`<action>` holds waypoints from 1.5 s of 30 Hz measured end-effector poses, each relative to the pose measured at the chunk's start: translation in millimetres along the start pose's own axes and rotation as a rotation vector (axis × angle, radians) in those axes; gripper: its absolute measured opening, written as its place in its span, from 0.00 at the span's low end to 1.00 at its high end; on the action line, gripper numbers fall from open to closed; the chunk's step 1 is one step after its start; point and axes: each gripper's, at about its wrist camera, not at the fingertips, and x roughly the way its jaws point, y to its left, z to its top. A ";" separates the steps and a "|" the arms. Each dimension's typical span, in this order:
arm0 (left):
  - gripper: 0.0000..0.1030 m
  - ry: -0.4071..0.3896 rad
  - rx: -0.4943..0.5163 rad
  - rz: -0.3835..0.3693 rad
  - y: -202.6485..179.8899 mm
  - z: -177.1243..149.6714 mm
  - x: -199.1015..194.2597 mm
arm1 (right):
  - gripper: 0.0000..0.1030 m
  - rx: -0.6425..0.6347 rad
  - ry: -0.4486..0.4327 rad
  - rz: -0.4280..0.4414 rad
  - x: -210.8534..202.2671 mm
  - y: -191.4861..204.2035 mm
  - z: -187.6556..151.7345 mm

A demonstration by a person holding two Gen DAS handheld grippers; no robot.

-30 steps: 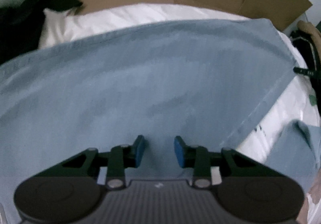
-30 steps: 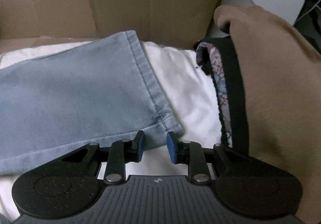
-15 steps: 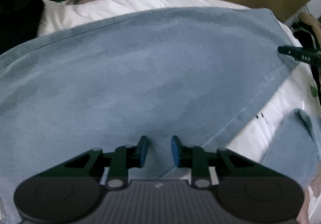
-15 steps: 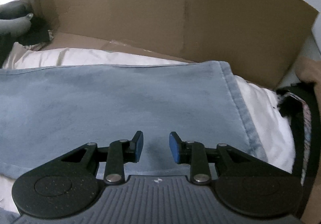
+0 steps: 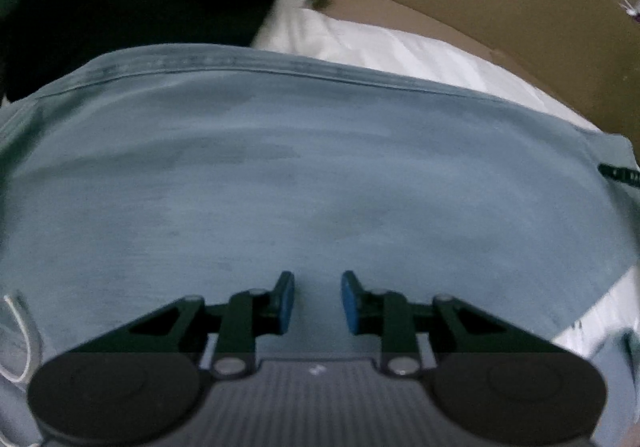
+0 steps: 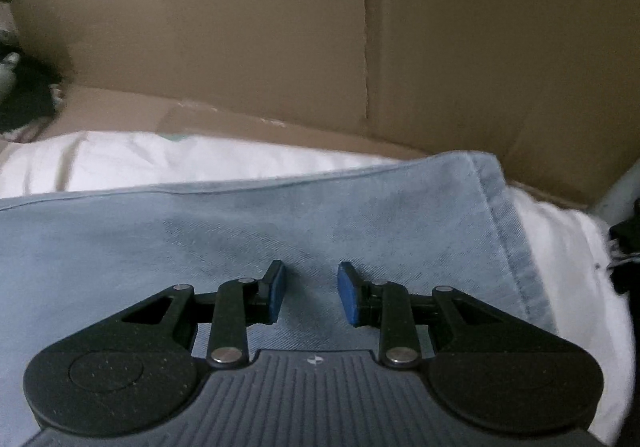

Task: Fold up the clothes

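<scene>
The denim garment [image 5: 320, 175] lay flat on a white sheet [image 6: 160, 163], filling the middle of both views, its stitched hem [image 6: 508, 239] at my 3 o'clock. I had the left tool [image 5: 316, 301] and right tool [image 6: 310, 295] both released, nothing between the pads. To fold cleanly I judged I should pinch matching edges, not mid-panel. A cardboard wall [image 6: 280, 27] stood at 12 o'clock and dark clothing [image 5: 132, 7] at 10, crowding the fold.
</scene>
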 end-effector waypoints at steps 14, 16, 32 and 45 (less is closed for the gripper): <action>0.29 -0.029 -0.036 0.028 17.9 10.4 5.1 | 0.50 0.011 -0.045 -0.075 47.6 -0.2 40.9; 0.29 -0.030 -0.045 0.030 20.2 9.8 6.1 | 0.51 -0.018 -0.055 -0.074 48.6 0.5 41.2; 0.42 -0.001 0.011 0.047 25.1 -21.0 7.3 | 0.51 0.052 -0.049 -0.175 4.4 -41.4 -12.7; 0.55 -0.041 -0.030 0.109 62.9 -5.0 -36.6 | 0.51 -0.101 0.057 -0.195 -41.4 -60.6 -66.9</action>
